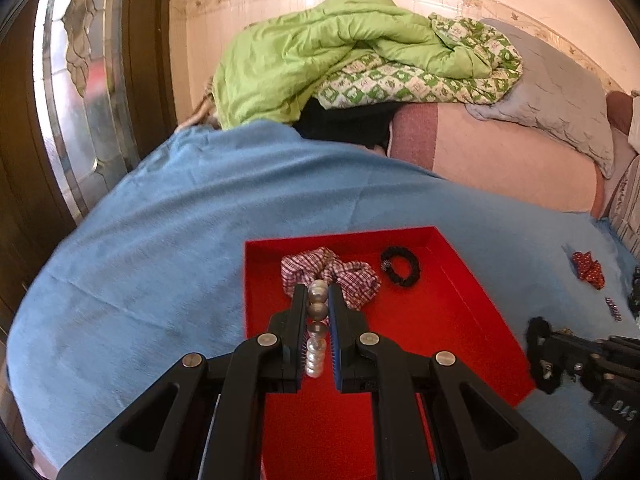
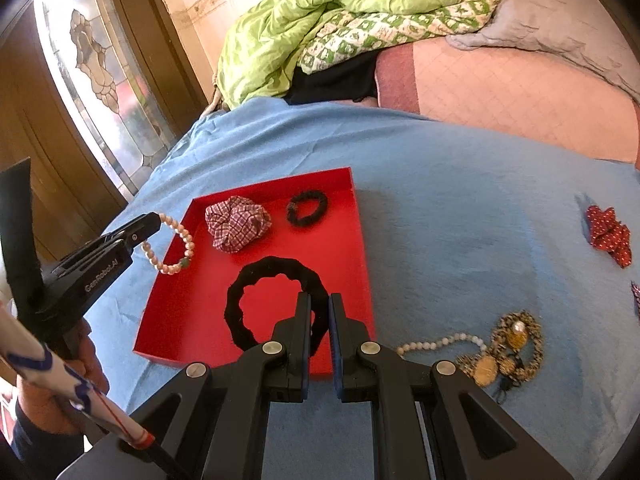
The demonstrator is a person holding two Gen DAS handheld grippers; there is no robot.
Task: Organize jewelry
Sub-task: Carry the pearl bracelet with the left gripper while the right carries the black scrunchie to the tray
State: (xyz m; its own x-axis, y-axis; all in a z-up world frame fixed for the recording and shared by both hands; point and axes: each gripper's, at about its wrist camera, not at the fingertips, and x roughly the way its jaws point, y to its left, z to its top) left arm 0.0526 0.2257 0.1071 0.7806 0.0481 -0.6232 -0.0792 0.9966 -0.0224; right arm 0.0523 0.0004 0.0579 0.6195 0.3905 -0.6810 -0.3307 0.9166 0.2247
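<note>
The pearl bracelet (image 2: 170,242) hung from the left hand-held gripper (image 2: 154,220), just over the near left edge of the red tray (image 2: 352,216). The jaws were almost shut and pinched the bracelet by a few beads at one side, so the rest of the loop dangled free. It looked light and floppy, a string of hard, smooth, round beads that could roll or slip out of a weak pinch, so a hold across the string between two beads seemed safest. The right hand-held gripper (image 2: 320,300) was almost shut too, and it held a big black hair tie (image 2: 240,304) by its edge, low over the near part of the tray. That one looked soft and fuzzy, easy to squeeze and hard to break. Inside the tray there lay a checked scrunchie (image 2: 238,228) near the far left corner and a small black hair tie (image 2: 307,208) beside it, not touching it. The tray sat on a blue blanket (image 2: 440,220) on the bed. To the right of the tray, out on the blanket, waited a white bead string (image 2: 440,342) tangled with gold pieces (image 2: 516,340), and farther off a red dotted scrunchie (image 2: 610,236). A green quilt (image 2: 320,12) was piled at the far end of the bed.
</note>
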